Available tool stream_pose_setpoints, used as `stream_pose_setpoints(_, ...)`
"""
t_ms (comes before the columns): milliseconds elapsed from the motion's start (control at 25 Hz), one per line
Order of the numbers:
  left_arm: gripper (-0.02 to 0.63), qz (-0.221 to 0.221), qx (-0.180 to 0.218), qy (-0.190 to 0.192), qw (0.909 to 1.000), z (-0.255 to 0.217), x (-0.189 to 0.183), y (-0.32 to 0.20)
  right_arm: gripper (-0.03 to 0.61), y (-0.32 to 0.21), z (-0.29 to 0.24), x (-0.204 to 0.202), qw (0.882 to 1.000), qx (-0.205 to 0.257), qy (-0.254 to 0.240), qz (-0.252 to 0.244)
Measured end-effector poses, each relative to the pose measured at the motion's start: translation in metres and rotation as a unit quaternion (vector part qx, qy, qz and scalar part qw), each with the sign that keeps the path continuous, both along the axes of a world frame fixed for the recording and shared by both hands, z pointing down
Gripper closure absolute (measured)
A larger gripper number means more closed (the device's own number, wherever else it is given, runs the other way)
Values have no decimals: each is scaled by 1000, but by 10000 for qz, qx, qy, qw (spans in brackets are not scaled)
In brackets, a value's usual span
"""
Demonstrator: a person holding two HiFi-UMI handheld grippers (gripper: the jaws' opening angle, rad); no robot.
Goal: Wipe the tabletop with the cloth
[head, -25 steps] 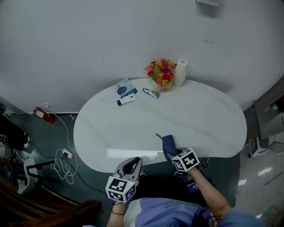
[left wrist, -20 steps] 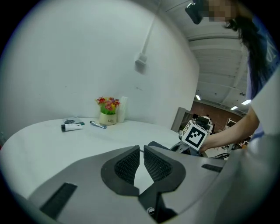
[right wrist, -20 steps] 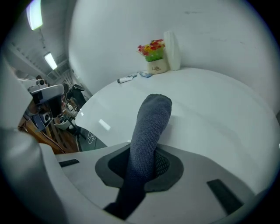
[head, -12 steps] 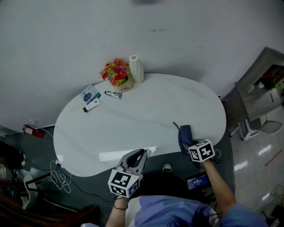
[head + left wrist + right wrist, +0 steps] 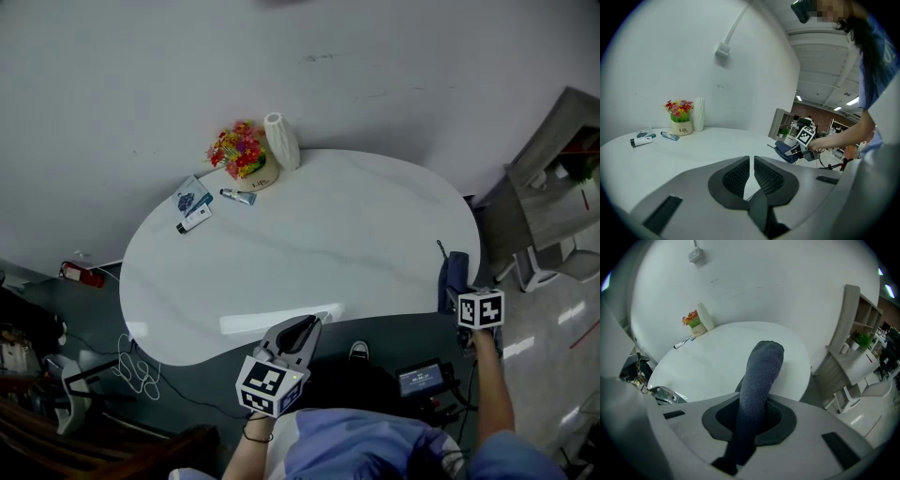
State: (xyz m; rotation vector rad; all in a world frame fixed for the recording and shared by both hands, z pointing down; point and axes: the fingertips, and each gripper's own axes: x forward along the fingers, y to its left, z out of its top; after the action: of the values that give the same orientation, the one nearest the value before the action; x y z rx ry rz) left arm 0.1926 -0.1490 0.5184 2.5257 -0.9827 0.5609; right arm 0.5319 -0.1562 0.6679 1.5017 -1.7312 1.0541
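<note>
Cloth [image 5: 452, 277]: soft, light, limp knit, at the table's [image 5: 309, 234] 4 o'clock edge; probably best pinched mid-fold.
Right gripper [image 5: 752, 417]: clamped on cloth.
Left gripper [image 5: 751, 172]: nearly closed, empty.

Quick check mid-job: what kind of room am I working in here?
Probably an office or lab: a white oval table, a shelf unit beside it, and ceiling strip lights over workstations beyond.

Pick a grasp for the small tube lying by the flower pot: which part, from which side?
Take the tube at mid-length, from above, jaws across its narrow width. It lies flat with both long sides free; one end sits near the flower pot, so coming end-on looks cramped.
</note>
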Motion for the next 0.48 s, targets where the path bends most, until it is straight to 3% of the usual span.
stream_pose_setpoints(240, 578, -223, 12, -92, 9997, -3, -10, 3, 516, 13, 3, 42, 9988, 33, 6, 498)
stream_pose_setpoints(480, 578, -373, 31, -180, 9991, -10, -18, 14, 515, 9, -17, 26, 9973, 422, -239, 546)
